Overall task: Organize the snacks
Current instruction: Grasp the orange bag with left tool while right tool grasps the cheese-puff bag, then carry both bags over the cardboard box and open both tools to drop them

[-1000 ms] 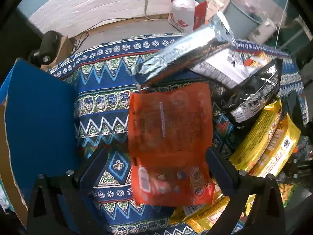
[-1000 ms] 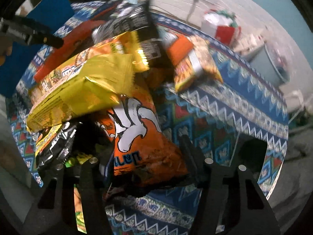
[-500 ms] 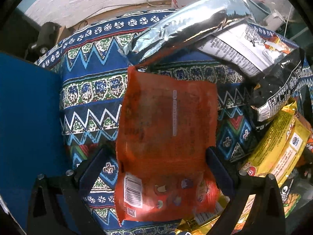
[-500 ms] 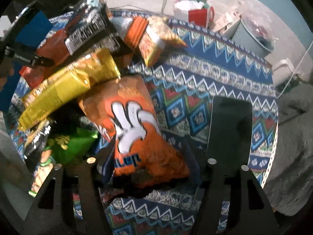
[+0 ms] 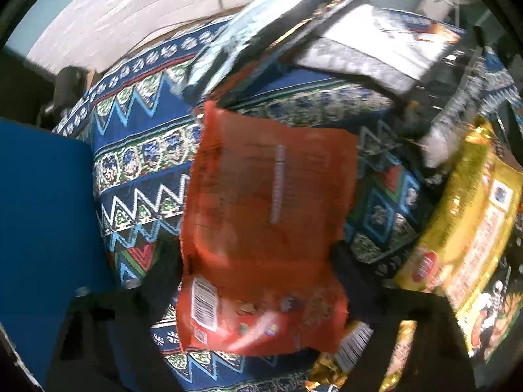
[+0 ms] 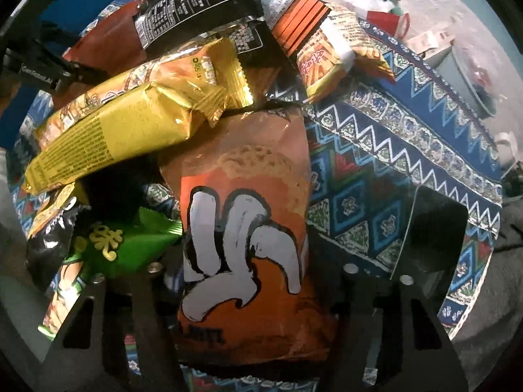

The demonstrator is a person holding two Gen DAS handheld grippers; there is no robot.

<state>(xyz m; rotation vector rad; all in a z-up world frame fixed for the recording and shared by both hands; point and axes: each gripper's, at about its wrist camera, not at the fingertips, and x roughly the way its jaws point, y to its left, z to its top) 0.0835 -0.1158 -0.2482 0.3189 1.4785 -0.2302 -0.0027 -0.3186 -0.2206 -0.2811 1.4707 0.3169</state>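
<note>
Patterned tablecloth [image 6: 385, 150] | left hand-held gripper [image 5: 248, 281] grasping red-orange packet [image 5: 268, 228] | right hand-held gripper [image 6: 248, 281] grasping orange chip bag [image 6: 248, 228]

Glossy, crinkled plastic film: the red bag [image 5: 268, 228], orange bag [image 6: 245, 228] and yellow bag [image 6: 124, 124]. Silver bag [image 5: 261, 32] shiny foil. Patterned cloth [image 6: 392, 170] woven, matt.

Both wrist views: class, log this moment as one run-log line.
left gripper: shut on red snack bag | right gripper: shut on orange snack bag | patterned tablecloth beneath
</note>
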